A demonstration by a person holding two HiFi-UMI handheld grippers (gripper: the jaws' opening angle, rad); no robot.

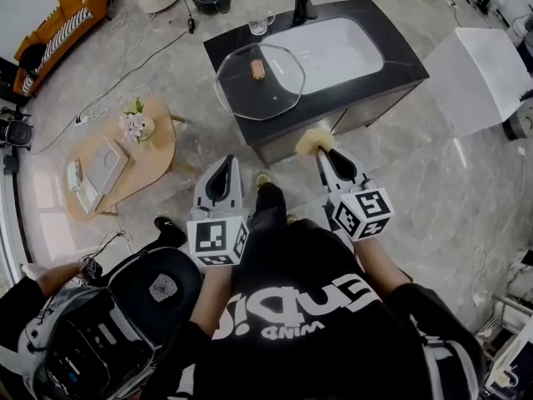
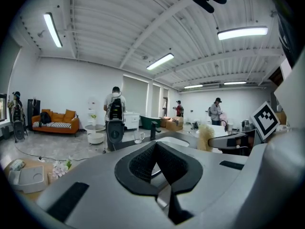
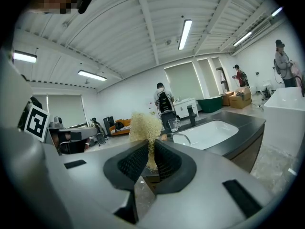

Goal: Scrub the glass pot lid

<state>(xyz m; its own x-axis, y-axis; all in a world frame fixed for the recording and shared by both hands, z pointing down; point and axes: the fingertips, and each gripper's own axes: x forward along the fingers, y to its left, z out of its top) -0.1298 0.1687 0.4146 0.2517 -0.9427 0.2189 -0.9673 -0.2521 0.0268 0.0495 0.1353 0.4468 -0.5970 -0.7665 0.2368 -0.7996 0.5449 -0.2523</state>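
The glass pot lid point(image 1: 259, 82) with a wooden knob point(image 1: 257, 69) lies flat on the black counter point(image 1: 391, 65), left of the white sink point(image 1: 333, 52). Both grippers hover short of the counter's near edge, apart from the lid. My left gripper point(image 1: 226, 165) is shut with nothing between its fingers point(image 2: 155, 147). My right gripper point(image 1: 326, 158) is shut on a yellow fibrous scrubber point(image 1: 313, 142), which sticks up past the jaws point(image 3: 145, 128). In the right gripper view the lid point(image 3: 180, 138) shows just beyond the scrubber.
A faucet point(image 1: 303, 2) and a glass cup point(image 1: 260, 23) stand at the counter's far side. A round wooden side table point(image 1: 158, 152) with flowers is on the left, a white box point(image 1: 479, 77) on the right, an orange sofa point(image 1: 62, 19) far left. People stand in the background.
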